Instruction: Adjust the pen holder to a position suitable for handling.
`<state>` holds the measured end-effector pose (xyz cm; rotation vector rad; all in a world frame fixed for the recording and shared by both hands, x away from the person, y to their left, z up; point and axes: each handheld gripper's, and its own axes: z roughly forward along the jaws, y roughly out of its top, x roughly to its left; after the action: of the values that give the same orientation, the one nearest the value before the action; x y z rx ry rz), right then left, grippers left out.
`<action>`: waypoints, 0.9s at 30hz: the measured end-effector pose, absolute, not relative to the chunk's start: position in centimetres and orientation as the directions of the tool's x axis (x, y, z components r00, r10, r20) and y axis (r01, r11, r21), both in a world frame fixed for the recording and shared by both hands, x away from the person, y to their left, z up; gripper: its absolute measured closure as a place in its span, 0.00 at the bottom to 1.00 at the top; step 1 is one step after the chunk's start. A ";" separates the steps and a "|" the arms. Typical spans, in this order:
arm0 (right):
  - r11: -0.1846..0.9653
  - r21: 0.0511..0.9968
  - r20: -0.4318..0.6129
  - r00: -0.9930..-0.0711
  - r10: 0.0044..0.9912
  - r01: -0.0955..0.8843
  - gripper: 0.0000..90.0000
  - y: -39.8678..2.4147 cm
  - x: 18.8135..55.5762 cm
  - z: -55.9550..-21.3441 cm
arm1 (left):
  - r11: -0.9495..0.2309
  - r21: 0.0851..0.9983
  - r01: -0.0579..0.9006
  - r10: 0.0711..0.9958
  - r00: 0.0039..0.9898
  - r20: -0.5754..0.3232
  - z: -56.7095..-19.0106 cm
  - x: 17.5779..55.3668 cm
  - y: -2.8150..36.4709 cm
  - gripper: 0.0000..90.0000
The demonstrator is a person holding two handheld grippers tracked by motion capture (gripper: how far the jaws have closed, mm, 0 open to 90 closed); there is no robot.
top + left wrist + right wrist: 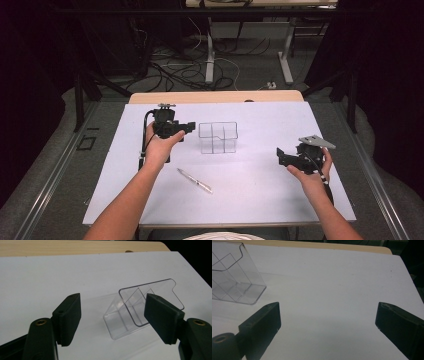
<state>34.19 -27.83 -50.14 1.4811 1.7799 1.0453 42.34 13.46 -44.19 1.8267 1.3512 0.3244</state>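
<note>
Near the clear holder, a pen, well apart.

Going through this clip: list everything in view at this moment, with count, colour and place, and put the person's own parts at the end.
clear plastic organiser: one, transparent, divided into compartments, standing mid-table on the white sheet, just right of the left gripper.
pen: one, silver-white, lying at an angle on the sheet in front of the organiser, nearer the person.
white sheet: one, white, covering most of the tabletop.
table: one, light wood, its far edge showing beyond the sheet.
cables: several, black and white, on the floor beyond the table.
left gripper: one, black, jaws open with nothing between them, pointing at the organiser.
right gripper: one, black with a grey plate on top, jaws wide open, over bare sheet at the right.
forearms: two, entering from the bottom edge.
</note>
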 end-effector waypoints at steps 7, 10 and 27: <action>0.074 0.854 0.041 -0.207 0.977 0.515 0.07 -27.7 34.2 -50.1 | -0.117 0.781 0.614 0.892 0.411 -0.190 -44.3 41.1 15.0 0.26; 0.070 0.857 0.039 -0.200 0.979 0.510 0.07 -27.7 34.2 -50.2 | -0.101 0.783 0.613 0.897 0.396 -0.195 -44.5 40.7 15.9 0.26; 0.088 0.852 0.042 -0.234 0.971 0.516 0.08 -27.1 34.1 -50.1 | -0.025 0.781 0.625 0.914 0.331 -0.235 -46.4 39.1 20.1 0.06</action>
<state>34.11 -27.06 -50.09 1.4626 1.8132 1.0552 39.14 20.10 -46.42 1.7385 1.3821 0.4241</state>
